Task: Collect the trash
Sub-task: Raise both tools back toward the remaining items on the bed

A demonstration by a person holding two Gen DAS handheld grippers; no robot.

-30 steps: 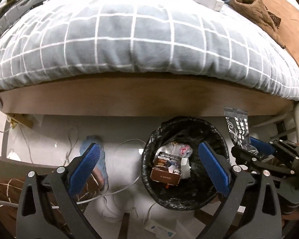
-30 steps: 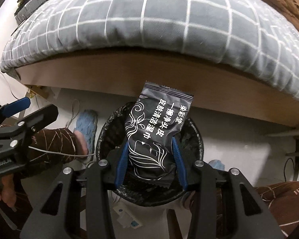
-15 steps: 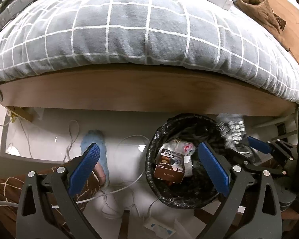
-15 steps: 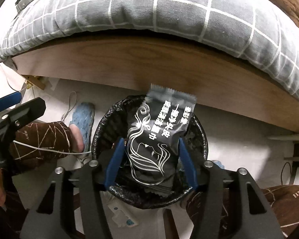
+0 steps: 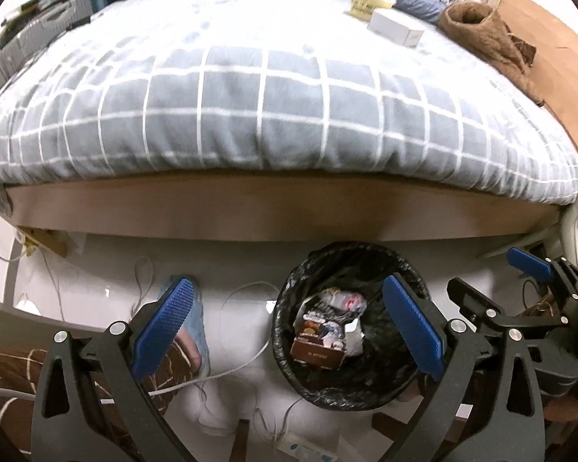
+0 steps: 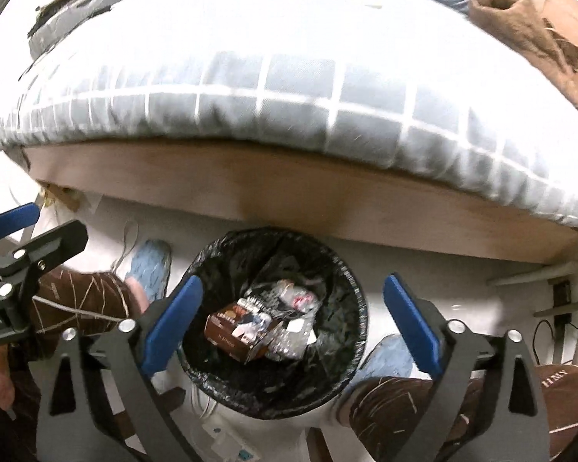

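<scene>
The right claw (image 6: 289,323) is seen spread wide and empty directly above the black-lined trash bin (image 6: 275,323), with a brown snack box (image 6: 229,337) and crumpled wrappers (image 6: 289,296) lying inside, between and below its blue pads. The left claw (image 5: 289,327) is likewise held spread and empty, the same bin (image 5: 350,331) showing under its right pad. No wrapper is gripped by either claw, so the drop step is judged complete. More likely trash, a white box (image 5: 395,30) and a yellow-labelled tub (image 5: 370,2), is seen far ahead of the left claw on the checked bed quilt (image 5: 273,104). A lift away from the bin and a reach over the bed edge would be called for next.
</scene>
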